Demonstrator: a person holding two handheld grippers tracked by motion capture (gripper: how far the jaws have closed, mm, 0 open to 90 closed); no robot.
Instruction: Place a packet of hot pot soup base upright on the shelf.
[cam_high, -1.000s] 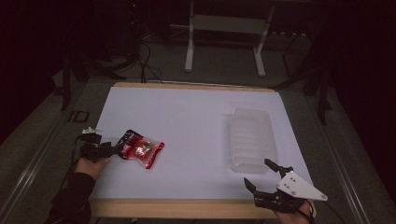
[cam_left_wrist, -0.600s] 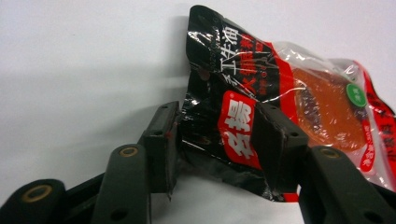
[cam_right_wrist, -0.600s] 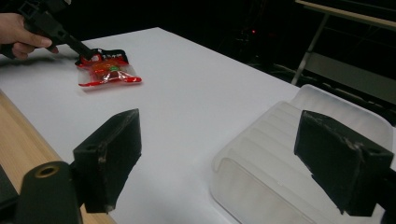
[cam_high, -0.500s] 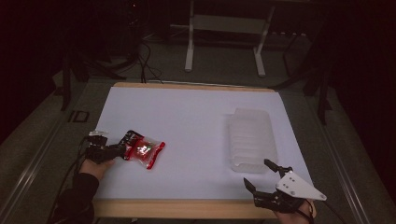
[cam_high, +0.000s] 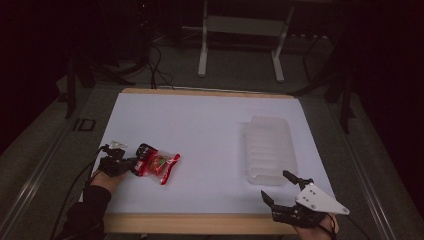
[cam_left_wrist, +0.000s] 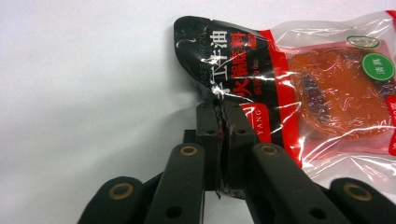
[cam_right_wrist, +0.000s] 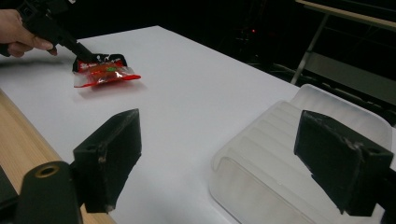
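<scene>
Jaws of our left gripper (cam_left_wrist: 219, 109) are pressed together on the black corner of a red snack packet (cam_left_wrist: 322, 88), the film crumpled where the pads pinch it. From that pinch the packet runs forward and to the right of the jaws, lying flat on the white table (cam_left_wrist: 84, 93), its clear window showing an orange-red filling and a green round label. In the high view we see the same gripper (cam_high: 134, 165) in our left hand (cam_high: 102, 180), with the packet (cam_high: 159, 165) just beyond its tips, pointing toward the middle of the table.

Our right gripper (cam_right_wrist: 217, 154) has its jaws spread wide with nothing between them. Just ahead and under its right jaw sits a translucent plastic container (cam_right_wrist: 280, 154), ribbed on top. Far ahead of its left jaw lie the packet (cam_right_wrist: 105, 72) and the left gripper (cam_right_wrist: 79, 51). In the high view the right gripper (cam_high: 280, 187) hangs at the table's near edge, just beside the container (cam_high: 270, 147).
</scene>
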